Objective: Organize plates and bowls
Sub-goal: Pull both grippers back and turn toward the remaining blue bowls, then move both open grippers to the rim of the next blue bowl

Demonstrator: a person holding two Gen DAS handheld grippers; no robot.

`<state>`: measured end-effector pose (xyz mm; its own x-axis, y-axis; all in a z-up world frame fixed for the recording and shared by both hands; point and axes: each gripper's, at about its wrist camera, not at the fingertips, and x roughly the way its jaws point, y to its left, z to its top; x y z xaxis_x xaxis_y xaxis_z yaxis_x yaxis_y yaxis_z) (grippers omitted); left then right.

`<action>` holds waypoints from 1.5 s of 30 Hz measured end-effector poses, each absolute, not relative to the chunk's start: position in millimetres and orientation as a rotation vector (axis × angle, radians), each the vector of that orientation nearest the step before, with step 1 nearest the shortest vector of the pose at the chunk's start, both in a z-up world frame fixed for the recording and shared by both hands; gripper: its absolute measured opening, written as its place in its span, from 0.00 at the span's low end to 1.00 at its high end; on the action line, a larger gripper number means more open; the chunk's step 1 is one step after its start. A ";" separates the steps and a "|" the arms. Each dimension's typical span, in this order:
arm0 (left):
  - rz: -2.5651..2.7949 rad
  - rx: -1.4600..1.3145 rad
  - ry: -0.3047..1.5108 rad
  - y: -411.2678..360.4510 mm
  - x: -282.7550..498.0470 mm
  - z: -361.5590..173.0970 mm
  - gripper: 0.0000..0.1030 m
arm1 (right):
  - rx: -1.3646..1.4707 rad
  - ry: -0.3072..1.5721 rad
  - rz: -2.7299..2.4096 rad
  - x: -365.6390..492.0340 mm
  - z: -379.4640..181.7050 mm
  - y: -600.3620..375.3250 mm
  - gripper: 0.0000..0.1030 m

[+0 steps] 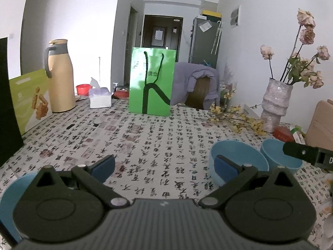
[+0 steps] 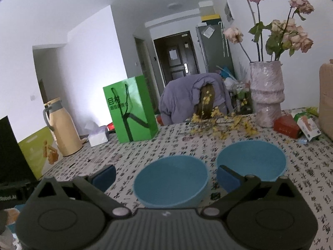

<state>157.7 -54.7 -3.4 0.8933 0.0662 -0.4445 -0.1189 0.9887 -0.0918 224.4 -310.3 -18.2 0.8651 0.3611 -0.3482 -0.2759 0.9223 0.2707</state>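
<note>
Fingers (image 1: 103,166) of our left gripper (image 1: 164,167) stand wide apart with nothing between them but the patterned cloth of the surface (image 1: 145,141). Through the left wrist camera we see a blue bowl (image 1: 237,156) just behind the right-hand finger, upright on the cloth, and a second blue bowl (image 1: 278,156) right beside it on the far side (whether their rims touch we cannot tell). A black part of the other gripper reaches in from the right edge over that second bowl. At the lower left corner a third blue bowl (image 1: 10,195) shows, mostly hidden by the gripper body. Farther back stand a green paper bag (image 1: 150,83), a tan thermos jug (image 1: 60,77), a tissue box (image 1: 100,98) and a vase (image 1: 274,104) of dried roses.

From the right wrist camera, our right gripper (image 2: 166,177) likewise has its fingers (image 2: 104,177) spread open, holding nothing. One blue bowl (image 2: 170,181) sits upright on the surface (image 2: 166,145) between them, near the gripper body. The other blue bowl (image 2: 251,160) lies just beyond the right-hand finger, close beside the first. Behind them we see yellow flower sprigs (image 2: 224,125) lying on the cloth, the vase (image 2: 267,93), a red box (image 2: 286,126), the green paper bag (image 2: 133,110) and the tan thermos jug (image 2: 62,129).
</note>
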 end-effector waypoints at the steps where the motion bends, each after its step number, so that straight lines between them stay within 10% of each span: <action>1: 0.095 -0.115 0.455 -57.2 160.1 -2.7 1.00 | 0.218 0.400 0.335 226.4 -16.8 -312.6 1.00; 45: 0.071 -0.182 0.598 -98.5 273.7 -28.1 1.00 | 0.279 0.484 0.361 310.0 -35.8 -340.4 1.00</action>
<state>273.7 -98.5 -28.1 0.8244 0.0138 -0.5658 -0.1192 0.9815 -0.1497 310.0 -340.4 -35.8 0.8242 0.4001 -0.4008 -0.2697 0.8996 0.3434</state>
